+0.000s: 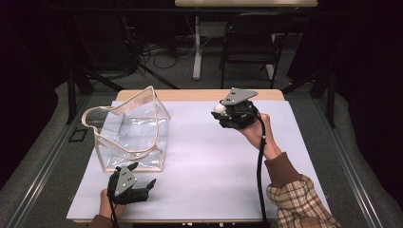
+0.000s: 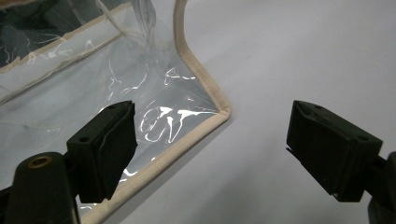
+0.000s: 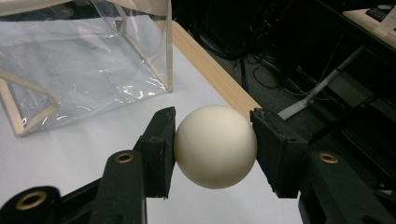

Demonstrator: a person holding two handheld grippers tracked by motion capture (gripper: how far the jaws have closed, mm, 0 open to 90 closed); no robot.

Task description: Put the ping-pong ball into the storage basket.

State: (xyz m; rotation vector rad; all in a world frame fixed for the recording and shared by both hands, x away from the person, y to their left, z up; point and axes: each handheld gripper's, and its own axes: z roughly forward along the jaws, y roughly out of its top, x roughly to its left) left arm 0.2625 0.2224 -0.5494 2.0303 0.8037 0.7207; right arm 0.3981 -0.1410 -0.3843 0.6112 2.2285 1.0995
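In the high view, the pale lavender table sheet (image 1: 209, 161) is lit evenly from above, while the room toward twelve o'clock and at both sides is left almost black. Soft, faint shadows are cast beneath things. White glare streaks are seen on the clear plastic bag with beige trim (image 2: 163, 116) in the left gripper view. The matte cream ball (image 3: 215, 145) is rendered sharp, brighter at eleven o'clock; the dark background is blurred slightly.

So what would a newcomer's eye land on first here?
Probably the white ball clamped in the right gripper, held above the table's far right part. Next, the clear bag with beige trim, standing open at the table's left, with the open left gripper beside its near corner.
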